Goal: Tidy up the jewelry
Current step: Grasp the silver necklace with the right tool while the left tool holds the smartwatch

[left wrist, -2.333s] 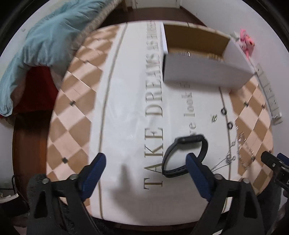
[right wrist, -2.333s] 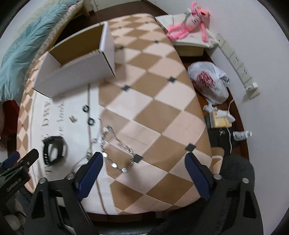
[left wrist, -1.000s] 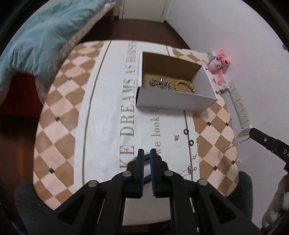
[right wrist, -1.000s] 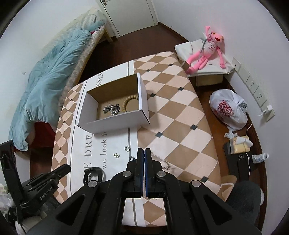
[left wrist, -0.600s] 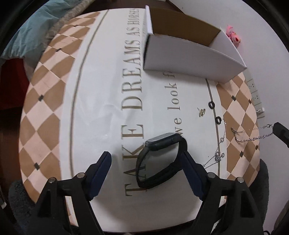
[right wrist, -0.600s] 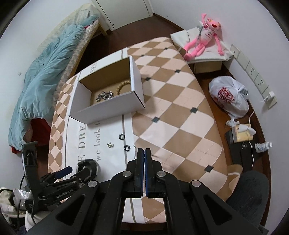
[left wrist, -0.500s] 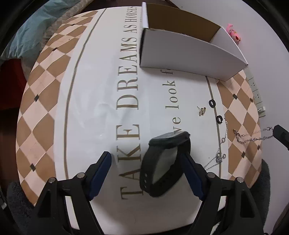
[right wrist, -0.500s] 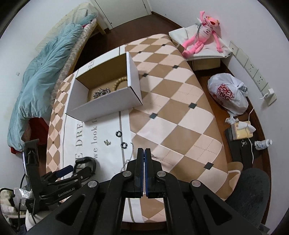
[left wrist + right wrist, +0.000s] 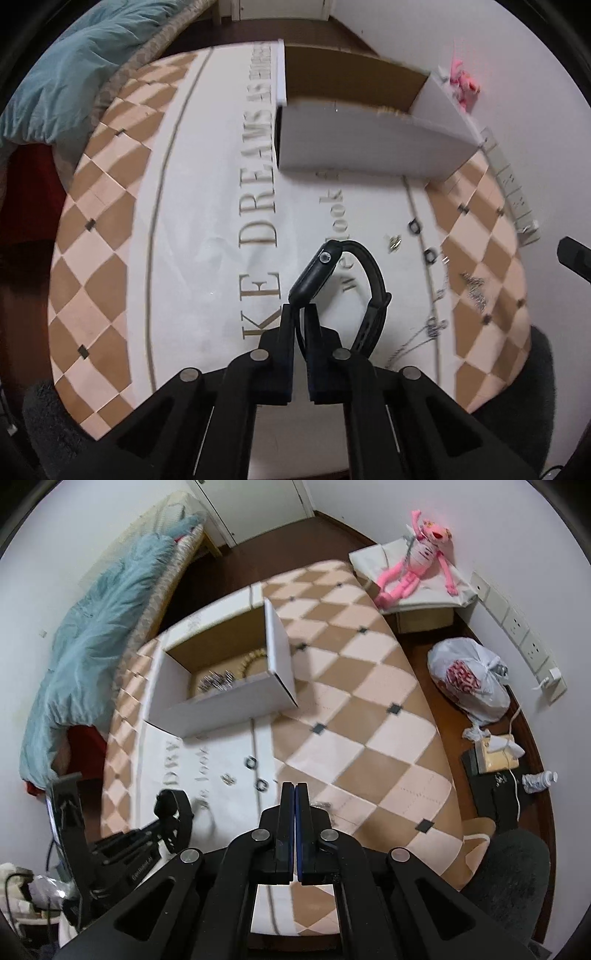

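The tablecloth (image 9: pixel 207 192) carried gold lettering; "DREAMS" and part of "look" could be read, with "KE" below, the rest cut off or blurred. On the arm of the left gripper, seen from the right wrist, there was small print I could not make out. The white bag (image 9: pixel 467 677) on the floor had a red mark, unreadable.

One black smartwatch (image 9: pixel 343 291) was there, and one open white cardboard box (image 9: pixel 369 147). Two small black rings (image 9: pixel 413 228) lay on the cloth, with one tiny gold-coloured piece (image 9: pixel 394 242) just beside them. Thin silver chain (image 9: pixel 432 325) trailed near the table's edge; the blur kept me from counting the strands. Inside the box sat one beaded bracelet (image 9: pixel 253 661) and a silver heap (image 9: pixel 216 681).

The left gripper (image 9: pixel 302 308) was pinched shut on the watch strap, close under the watch body, the loop of the band standing up just beyond its tips, over the lettering and well short of the box. The right gripper (image 9: pixel 295 786) had its fingers pressed flat together; whether anything thin was caught between them I could not tell.
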Demonstrator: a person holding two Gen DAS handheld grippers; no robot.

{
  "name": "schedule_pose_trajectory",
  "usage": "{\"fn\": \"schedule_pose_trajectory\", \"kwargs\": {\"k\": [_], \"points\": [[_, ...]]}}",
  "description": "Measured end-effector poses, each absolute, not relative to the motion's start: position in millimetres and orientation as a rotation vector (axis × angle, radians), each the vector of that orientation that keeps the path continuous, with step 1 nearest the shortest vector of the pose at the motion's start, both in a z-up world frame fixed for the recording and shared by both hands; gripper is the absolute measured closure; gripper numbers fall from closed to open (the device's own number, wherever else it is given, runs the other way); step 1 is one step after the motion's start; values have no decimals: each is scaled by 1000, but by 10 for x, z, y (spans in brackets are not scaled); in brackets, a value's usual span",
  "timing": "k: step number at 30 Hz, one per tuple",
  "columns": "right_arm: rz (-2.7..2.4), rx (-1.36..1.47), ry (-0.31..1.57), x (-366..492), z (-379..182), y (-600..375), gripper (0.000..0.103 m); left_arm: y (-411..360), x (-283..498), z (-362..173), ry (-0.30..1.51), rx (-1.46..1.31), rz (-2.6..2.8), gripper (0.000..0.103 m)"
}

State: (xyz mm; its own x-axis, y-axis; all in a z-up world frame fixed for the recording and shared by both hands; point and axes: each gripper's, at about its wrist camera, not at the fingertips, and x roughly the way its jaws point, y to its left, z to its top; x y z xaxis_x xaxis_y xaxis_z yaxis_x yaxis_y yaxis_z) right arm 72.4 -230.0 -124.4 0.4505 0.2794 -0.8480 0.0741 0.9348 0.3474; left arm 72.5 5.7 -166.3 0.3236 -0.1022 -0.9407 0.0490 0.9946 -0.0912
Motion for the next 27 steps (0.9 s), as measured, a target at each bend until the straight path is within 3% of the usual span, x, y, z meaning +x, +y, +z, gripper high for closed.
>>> {"fn": "schedule_pose_trajectory", "kwargs": {"k": [8, 11, 16, 20, 27], "points": [[222, 339, 985, 960, -510, -2252, 103, 78, 861, -863, 1095, -78, -129, 100], [241, 310, 1026, 1110, -505, -2209, 103, 53, 996, -724, 1055, -56, -123, 100], [190, 306, 1202, 1195, -1169, -2257, 99, 23, 1047, -954, 1083, -52, -101, 100], [126, 269, 1307, 1036, -1821, -2275, 81, -49, 929, -1350, 1169, -37, -92, 100], [116, 186, 1317, 780, -2279, -2124, 75, -83, 747, -1721, 1255, -28, -82, 100]]}}
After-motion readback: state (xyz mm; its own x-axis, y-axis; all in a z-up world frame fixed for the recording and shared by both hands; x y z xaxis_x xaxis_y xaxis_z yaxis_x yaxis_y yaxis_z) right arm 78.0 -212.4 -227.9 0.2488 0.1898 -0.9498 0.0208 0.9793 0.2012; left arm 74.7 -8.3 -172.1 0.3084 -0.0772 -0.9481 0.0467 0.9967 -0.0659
